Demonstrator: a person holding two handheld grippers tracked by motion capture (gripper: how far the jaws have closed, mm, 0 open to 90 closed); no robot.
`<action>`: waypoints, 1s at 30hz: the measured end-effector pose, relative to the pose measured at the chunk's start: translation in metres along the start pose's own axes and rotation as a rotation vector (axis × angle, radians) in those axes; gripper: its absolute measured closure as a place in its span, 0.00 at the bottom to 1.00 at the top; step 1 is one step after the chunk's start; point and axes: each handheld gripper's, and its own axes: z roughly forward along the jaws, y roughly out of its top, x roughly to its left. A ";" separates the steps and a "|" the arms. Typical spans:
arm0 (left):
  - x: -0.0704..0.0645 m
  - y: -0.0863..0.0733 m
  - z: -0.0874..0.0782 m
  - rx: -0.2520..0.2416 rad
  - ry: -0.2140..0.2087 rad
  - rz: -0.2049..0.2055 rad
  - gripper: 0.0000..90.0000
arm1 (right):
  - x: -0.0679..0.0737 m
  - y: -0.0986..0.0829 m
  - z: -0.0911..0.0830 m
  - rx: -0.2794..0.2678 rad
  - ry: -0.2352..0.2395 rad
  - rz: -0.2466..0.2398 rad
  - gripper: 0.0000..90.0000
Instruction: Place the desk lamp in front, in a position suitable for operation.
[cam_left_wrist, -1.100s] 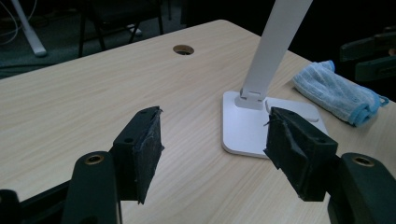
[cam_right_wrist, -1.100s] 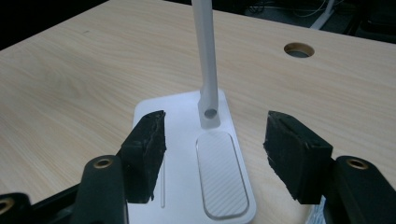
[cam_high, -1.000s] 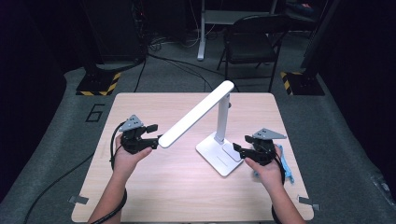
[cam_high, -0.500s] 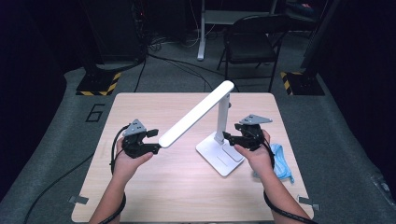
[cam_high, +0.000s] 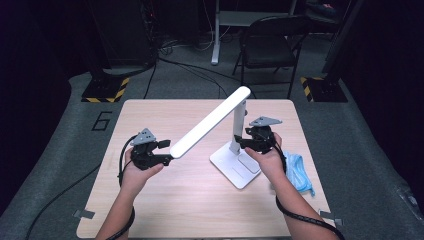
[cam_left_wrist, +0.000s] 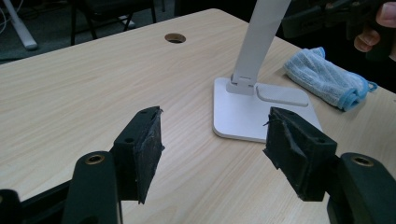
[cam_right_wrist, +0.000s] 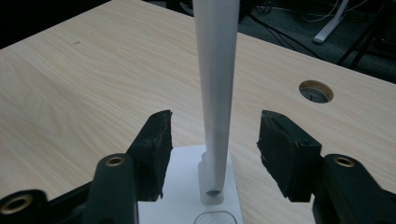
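Observation:
A white desk lamp stands on the wooden table (cam_high: 150, 115), with its flat base (cam_high: 235, 169) right of centre. Its post (cam_high: 239, 125) rises upright, and its long head (cam_high: 210, 122) slants down to the left. My right gripper (cam_high: 246, 141) is open, one jaw on each side of the post (cam_right_wrist: 215, 84), not touching it, just above the base (cam_right_wrist: 184, 186). My left gripper (cam_high: 164, 153) is level with the low end of the head in the high view. It is open (cam_left_wrist: 215, 140) with nothing between its jaws and faces the base (cam_left_wrist: 261, 109).
A folded blue cloth (cam_high: 299, 172) lies by the table's right edge, behind my right hand, and shows in the left gripper view as a blue cloth (cam_left_wrist: 327, 77). A round cable hole (cam_right_wrist: 315, 91) is set in the tabletop. A black chair (cam_high: 272, 45) stands beyond the table.
My right gripper has moved forward and left, away from the blue cloth, until its open jaws flank the lamp post. The left gripper has barely shifted.

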 end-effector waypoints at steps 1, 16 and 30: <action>0.000 0.000 0.000 0.008 -0.006 -0.008 0.40 | -0.002 0.001 0.001 -0.007 0.002 -0.005 0.51; 0.005 -0.005 0.004 0.003 0.000 -0.036 0.40 | -0.007 0.010 0.012 -0.039 0.022 0.059 0.71; 0.007 -0.006 0.003 0.002 -0.004 -0.041 0.40 | 0.008 0.017 0.014 -0.041 0.080 0.030 0.80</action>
